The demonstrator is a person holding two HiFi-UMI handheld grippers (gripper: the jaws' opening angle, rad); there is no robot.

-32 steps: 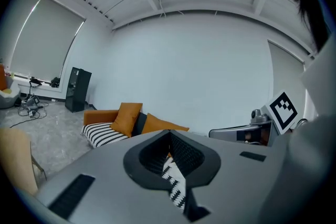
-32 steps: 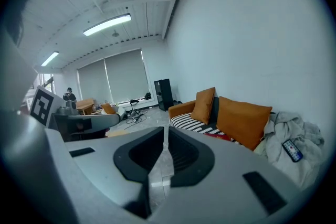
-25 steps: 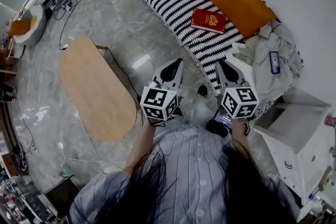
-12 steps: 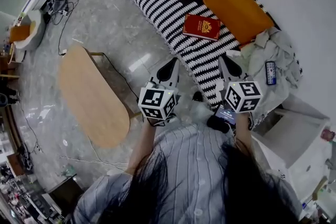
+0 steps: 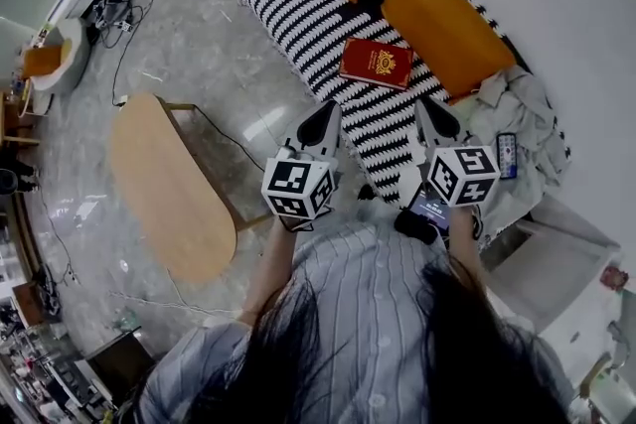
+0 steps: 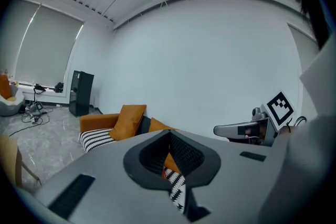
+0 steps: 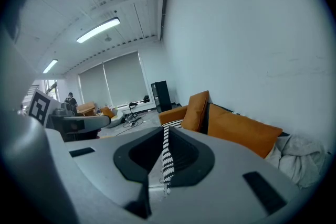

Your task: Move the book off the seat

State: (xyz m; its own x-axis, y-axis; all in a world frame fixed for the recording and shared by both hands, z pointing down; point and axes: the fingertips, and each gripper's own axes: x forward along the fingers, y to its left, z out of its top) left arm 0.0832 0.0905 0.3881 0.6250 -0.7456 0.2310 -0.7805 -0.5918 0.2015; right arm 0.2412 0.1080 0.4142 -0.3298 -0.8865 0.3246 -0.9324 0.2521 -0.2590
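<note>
Orange fabric sofa (image 5: 447,20), seat under a black-and-white striped cover (image 5: 318,15), at top of head view. Oval light-wood table (image 5: 169,184) on the grey marble floor, left, well apart from the sofa. Left gripper (image 5: 326,114): jaws fully together, holding nothing, in front of the seat edge. Right gripper (image 5: 431,114): jaws likewise closed, empty, beside it. Flat red hardcover book with gold emblem (image 5: 376,63) lies on the striped seat, beyond both grippers, touched by neither.
</note>
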